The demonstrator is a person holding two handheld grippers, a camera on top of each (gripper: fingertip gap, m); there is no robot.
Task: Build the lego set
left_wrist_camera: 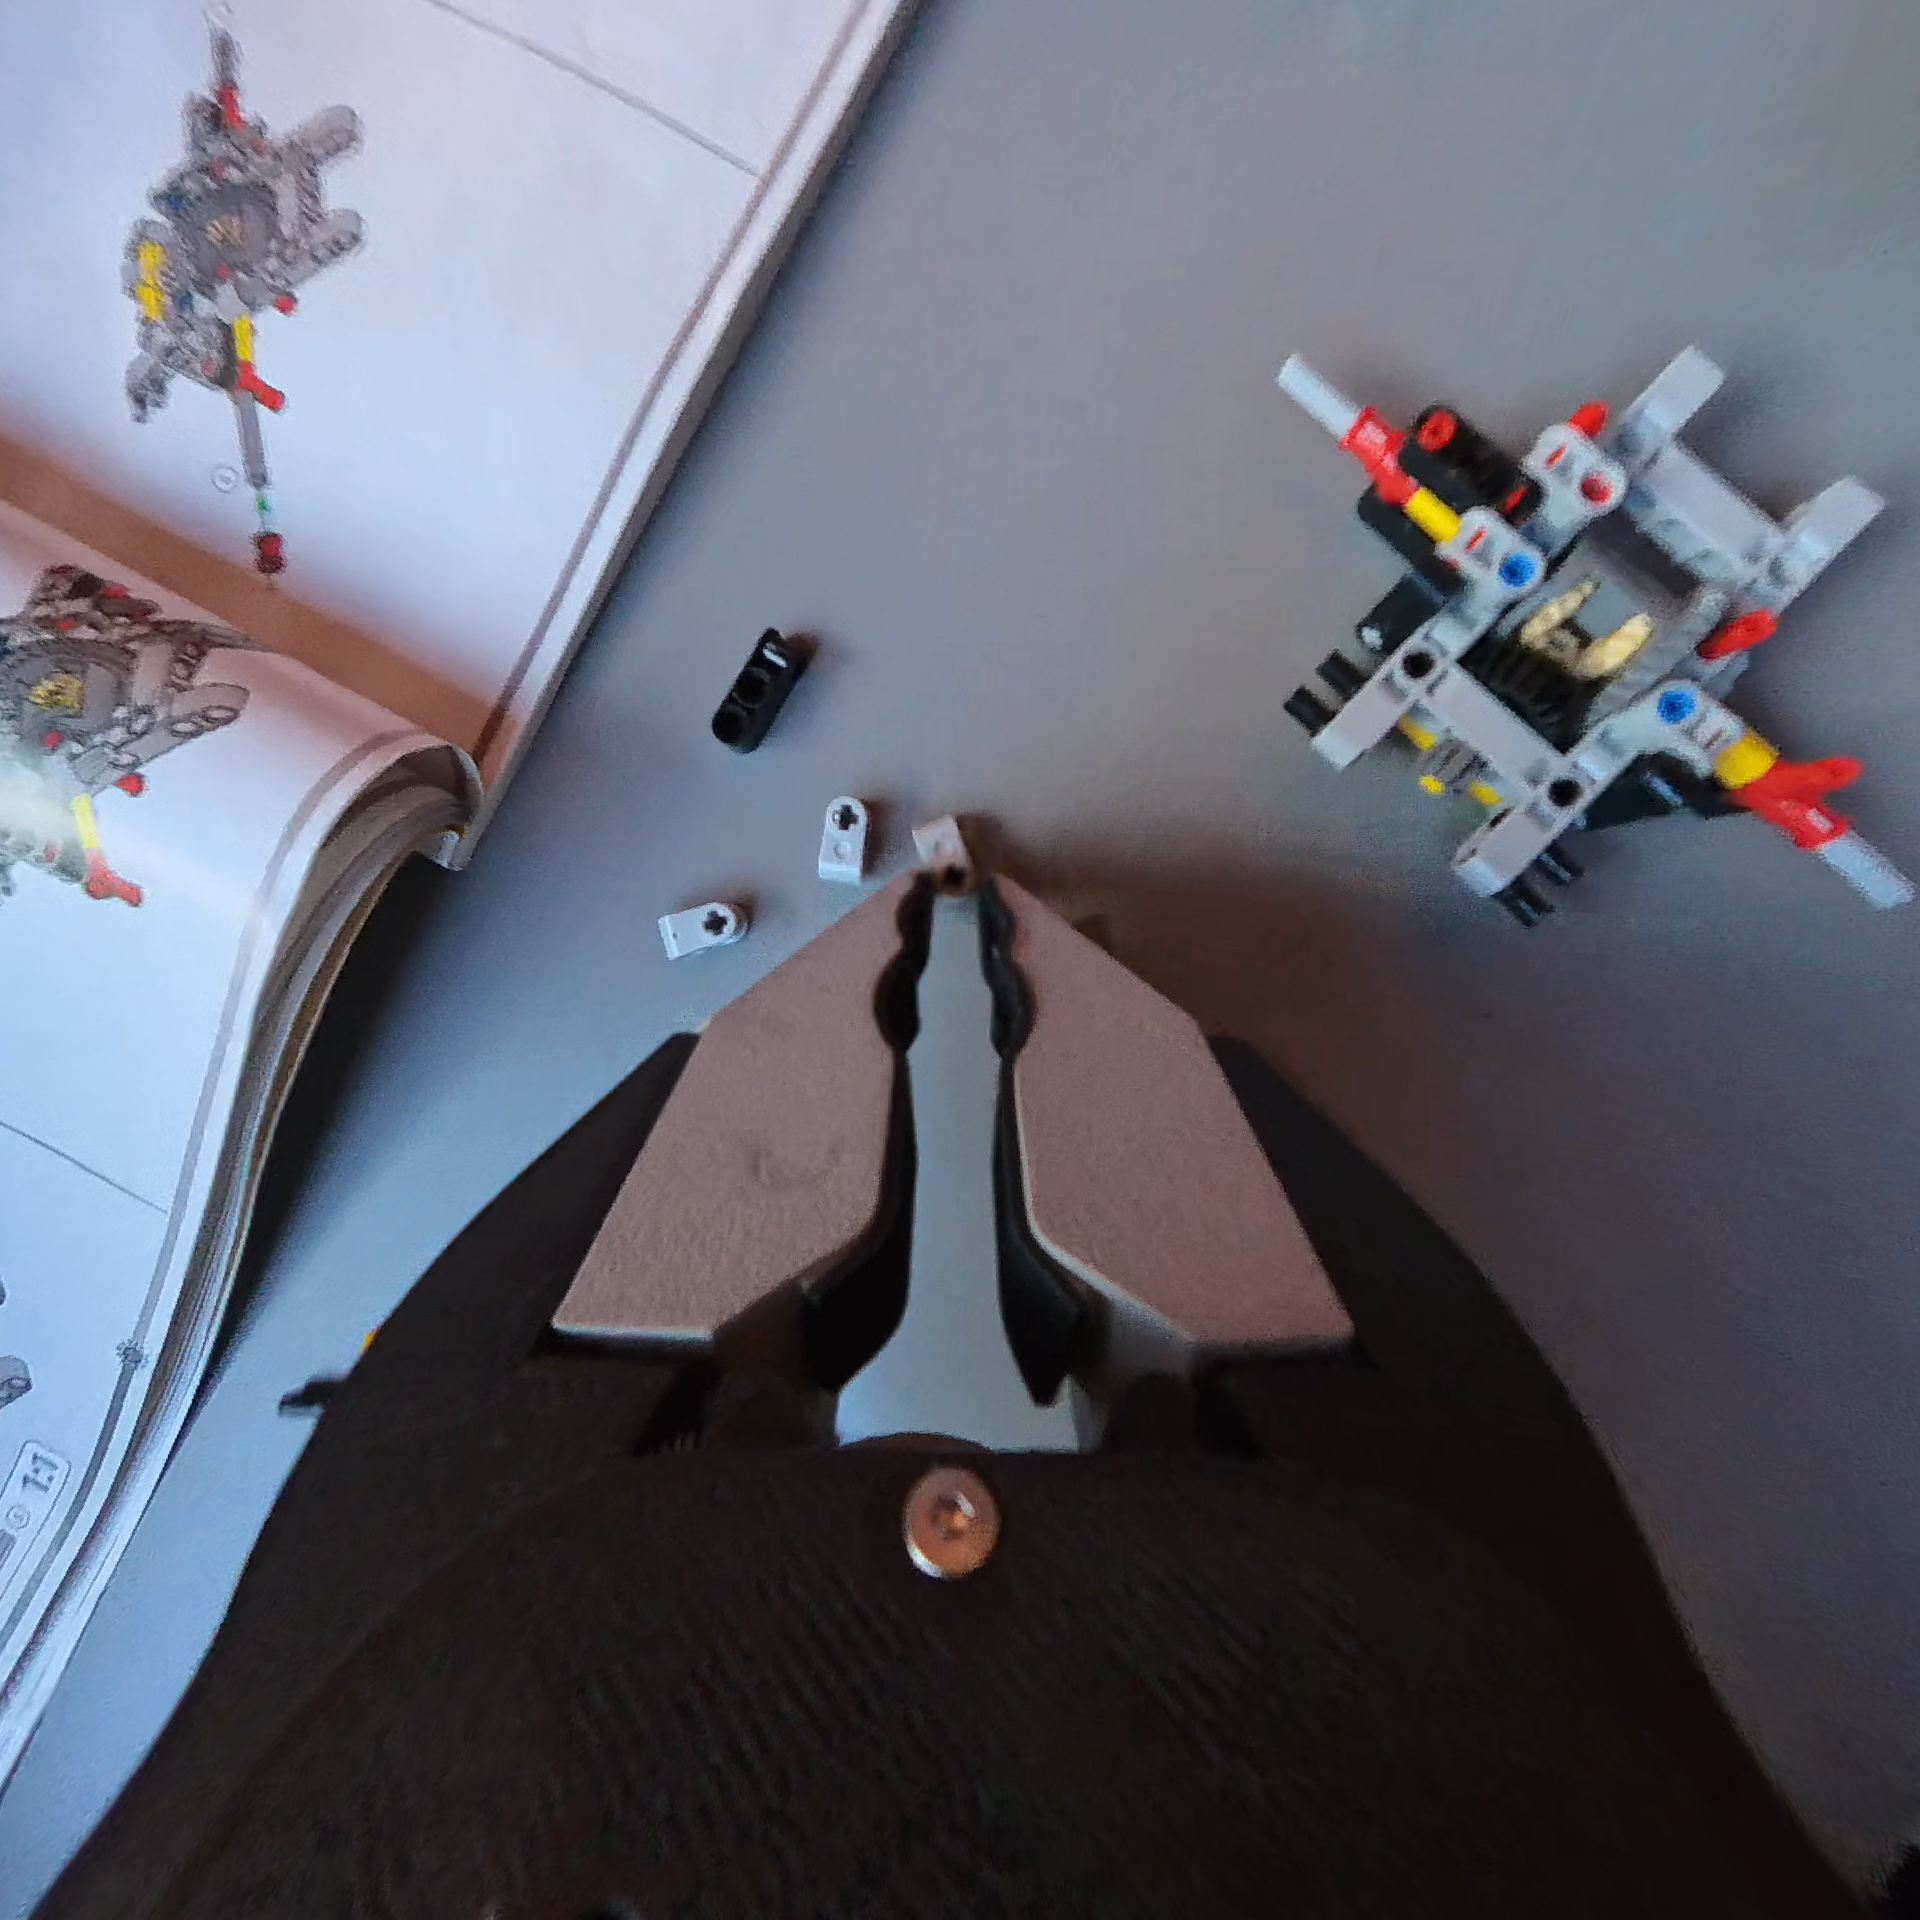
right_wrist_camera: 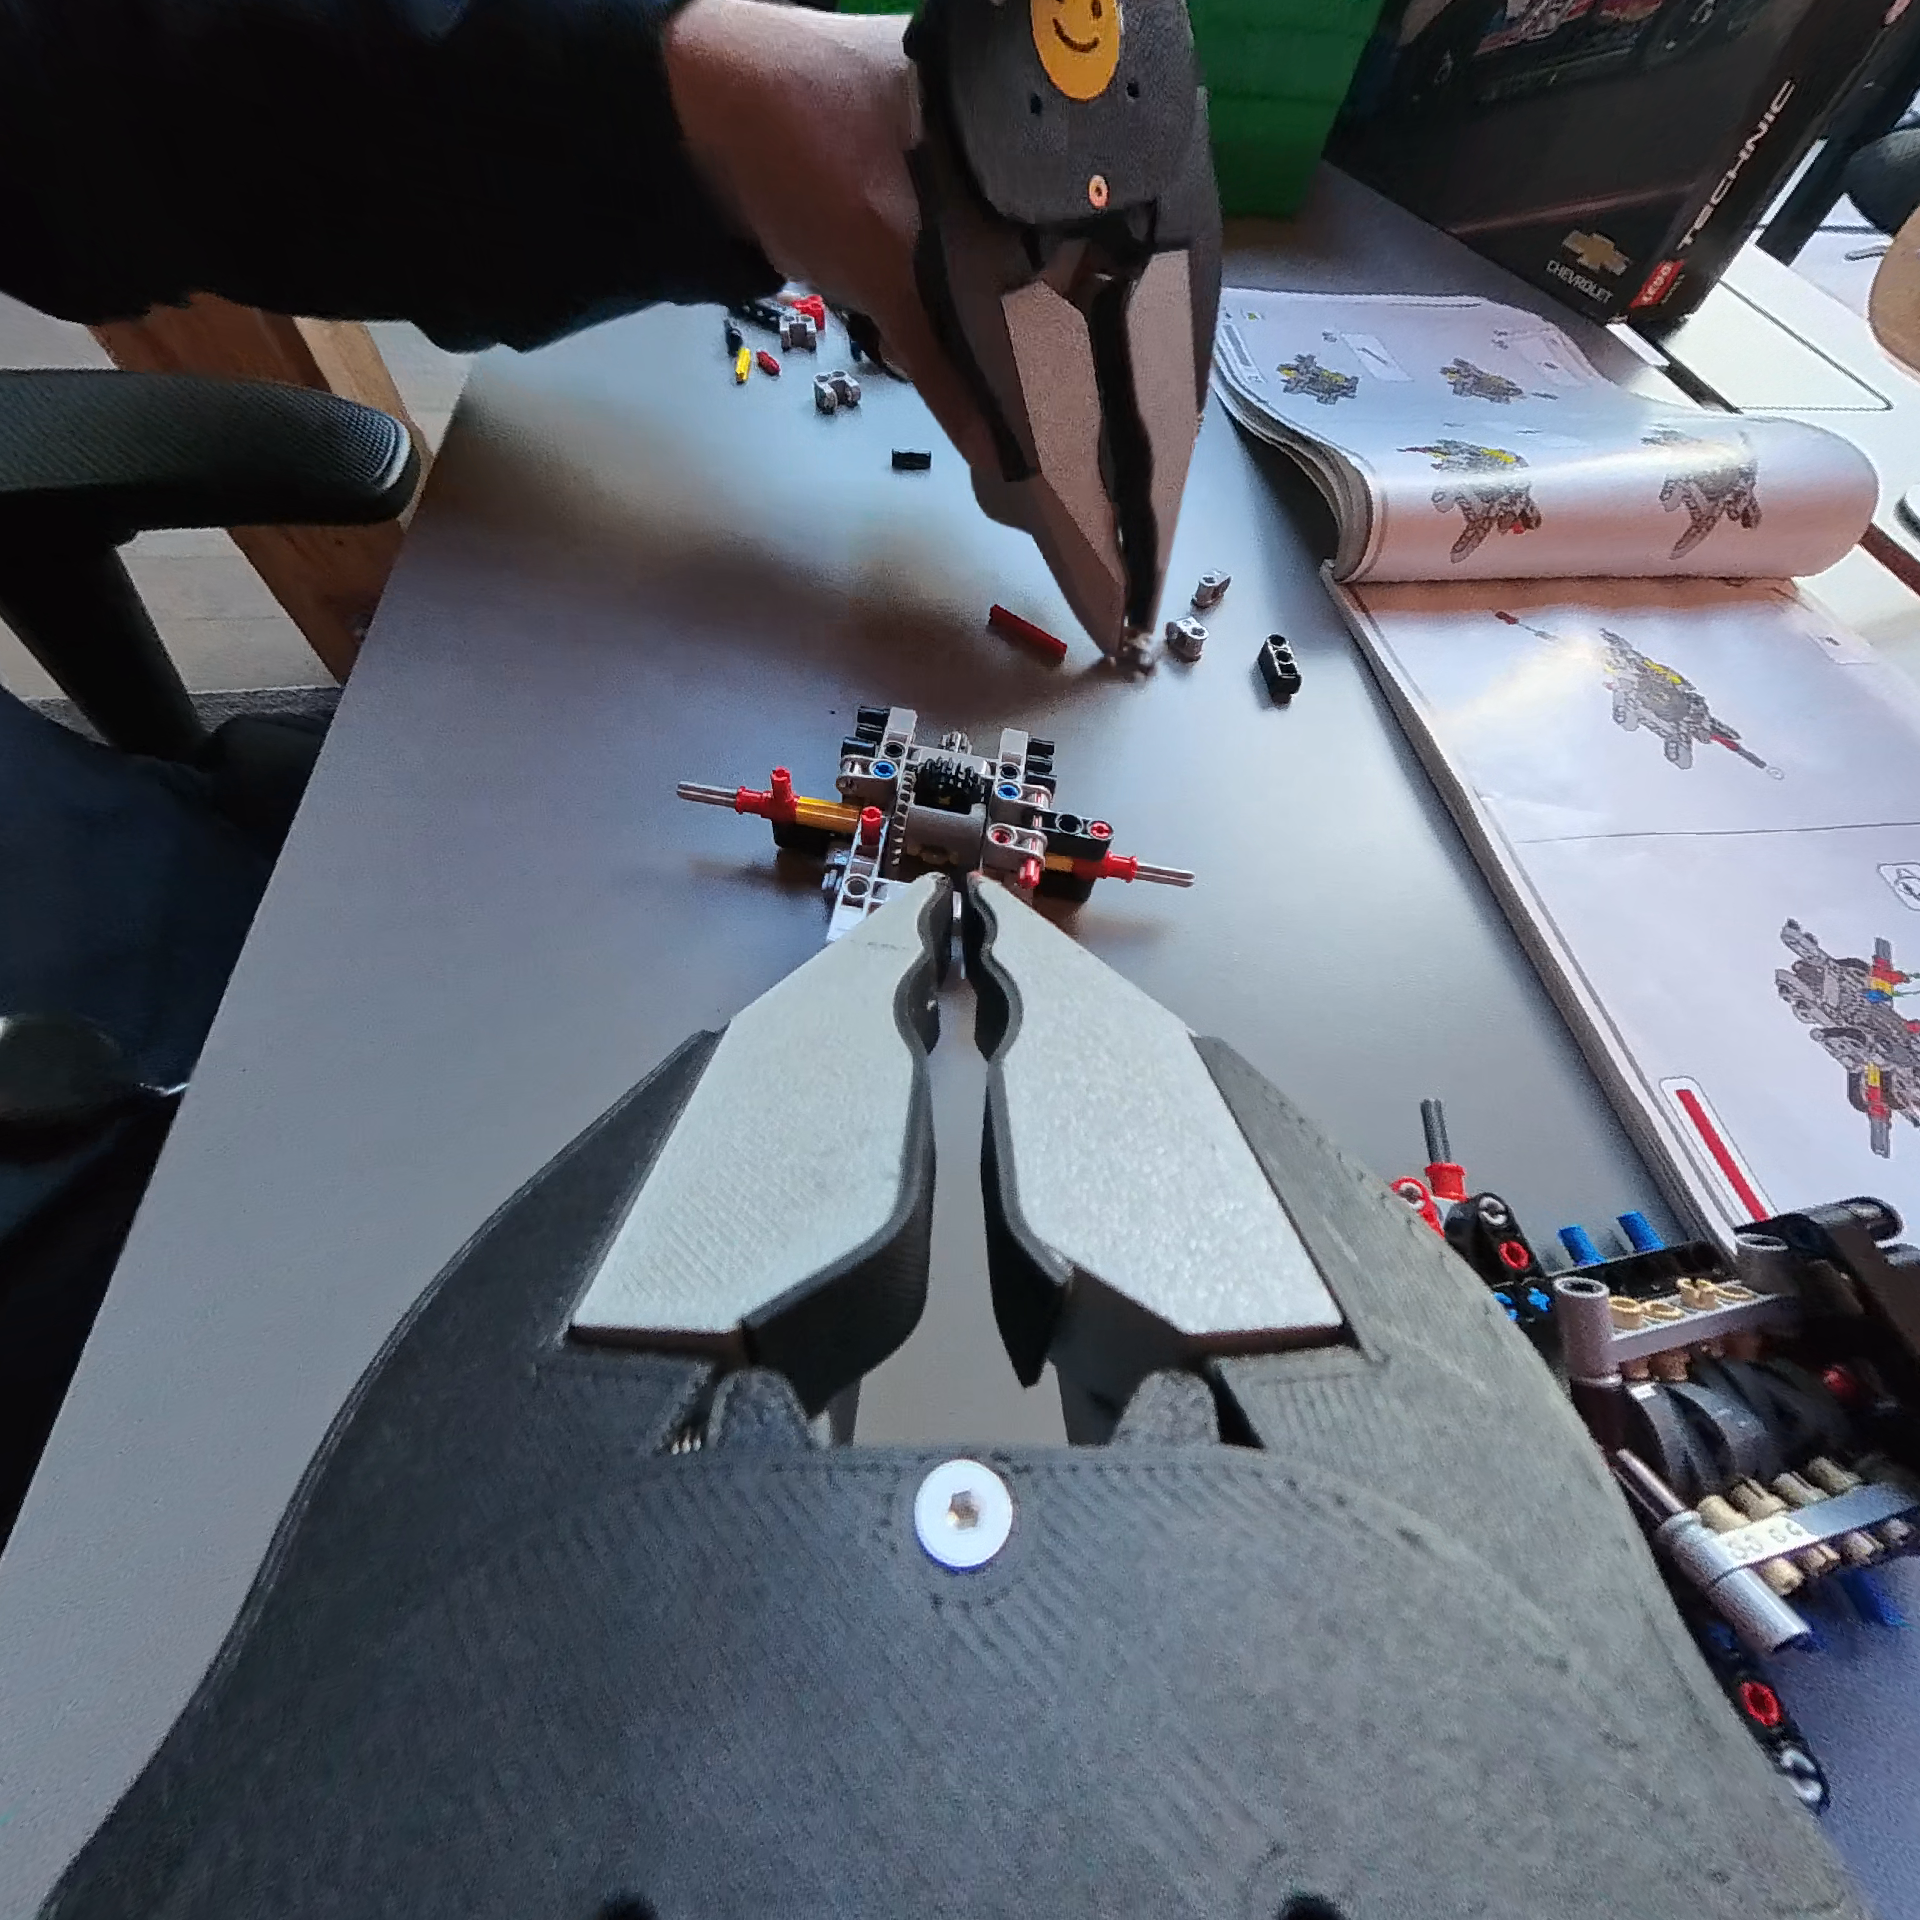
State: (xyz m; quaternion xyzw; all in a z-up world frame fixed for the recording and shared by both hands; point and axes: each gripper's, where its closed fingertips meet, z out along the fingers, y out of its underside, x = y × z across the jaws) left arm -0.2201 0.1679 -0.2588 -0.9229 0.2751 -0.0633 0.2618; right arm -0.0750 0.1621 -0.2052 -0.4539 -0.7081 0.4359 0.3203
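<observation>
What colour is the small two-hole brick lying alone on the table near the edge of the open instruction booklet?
Black. The two-hole brick shows best in the left wrist view, close to the booklet edge.

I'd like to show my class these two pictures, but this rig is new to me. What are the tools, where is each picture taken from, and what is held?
A person holds two hand grippers, each with a camera looking along its jaws. One picture comes from the left gripper, the other from the right gripper, which also shows the person's hand holding the left one. On the grey table lie an open instruction booklet, a half-built brick model and loose pieces. The left jaws pinch a small grey piece. The right jaws are shut at the model's near edge; whether they grip it is unclear.
</observation>
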